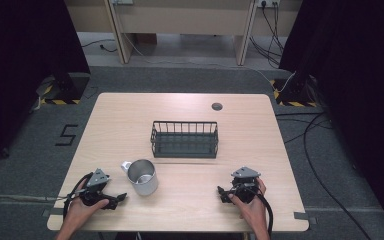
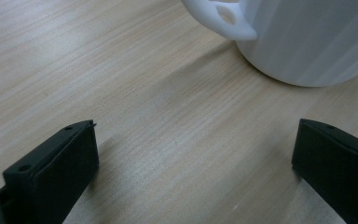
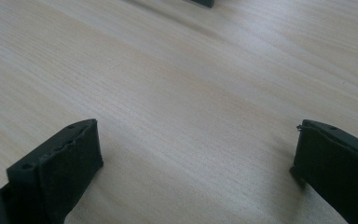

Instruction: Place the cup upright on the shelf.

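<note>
A: Where's the shiny metal mug with the side handle [image 1: 143, 176]?

B: Lower centre of the high view, upright on the pale wooden tabletop [image 1: 240, 125], just below the black wire basket [image 1: 184, 139].

A: Any progress?

B: Seemingly none. The left tool [image 1: 120, 198] lies near the mug, jaws apart; the right tool [image 1: 221, 193], also apart, holds nothing.

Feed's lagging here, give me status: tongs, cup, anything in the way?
Left tongs open, empty, low on the table, pointed at the metal cup. Right tongs open, empty. Cup upright, untouched, in front of the wire basket. Path clear.
</note>
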`<control>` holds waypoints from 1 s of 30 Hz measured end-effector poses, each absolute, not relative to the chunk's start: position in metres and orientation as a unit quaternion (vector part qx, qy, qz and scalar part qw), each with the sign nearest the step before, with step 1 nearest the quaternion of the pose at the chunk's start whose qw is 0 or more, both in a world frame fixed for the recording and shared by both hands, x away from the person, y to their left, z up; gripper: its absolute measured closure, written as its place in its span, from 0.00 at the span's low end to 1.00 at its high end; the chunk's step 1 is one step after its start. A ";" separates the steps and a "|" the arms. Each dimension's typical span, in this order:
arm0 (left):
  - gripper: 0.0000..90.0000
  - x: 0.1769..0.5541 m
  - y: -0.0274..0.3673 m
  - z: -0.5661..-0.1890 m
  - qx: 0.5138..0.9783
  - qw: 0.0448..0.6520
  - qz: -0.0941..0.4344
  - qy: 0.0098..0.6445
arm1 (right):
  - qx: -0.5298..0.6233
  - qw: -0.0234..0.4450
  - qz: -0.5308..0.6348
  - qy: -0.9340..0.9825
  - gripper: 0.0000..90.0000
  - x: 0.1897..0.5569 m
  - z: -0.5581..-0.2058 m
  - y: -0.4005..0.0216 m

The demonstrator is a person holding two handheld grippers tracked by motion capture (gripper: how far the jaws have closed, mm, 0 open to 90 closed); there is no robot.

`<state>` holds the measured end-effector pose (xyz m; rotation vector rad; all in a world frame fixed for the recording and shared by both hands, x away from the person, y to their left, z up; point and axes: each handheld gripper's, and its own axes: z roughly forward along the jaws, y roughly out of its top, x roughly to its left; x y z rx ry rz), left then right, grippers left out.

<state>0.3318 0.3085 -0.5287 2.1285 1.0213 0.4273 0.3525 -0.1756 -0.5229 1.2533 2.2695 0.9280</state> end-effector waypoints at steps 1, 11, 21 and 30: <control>0.00 0.332 0.308 -0.529 0.827 0.363 0.166 0.397 | 0.444 0.192 0.333 0.809 0.04 0.352 -0.523 -0.176; 0.00 0.332 0.309 -0.529 0.827 0.363 0.166 0.397 | 0.418 0.204 0.378 0.800 0.18 0.343 -0.515 -0.171; 0.00 0.332 0.308 -0.529 0.827 0.363 0.166 0.397 | 0.370 0.203 0.433 0.796 0.17 0.330 -0.493 -0.142; 0.00 0.332 0.308 -0.529 0.827 0.363 0.166 0.397 | 0.326 0.192 0.463 0.801 0.17 0.322 -0.478 -0.106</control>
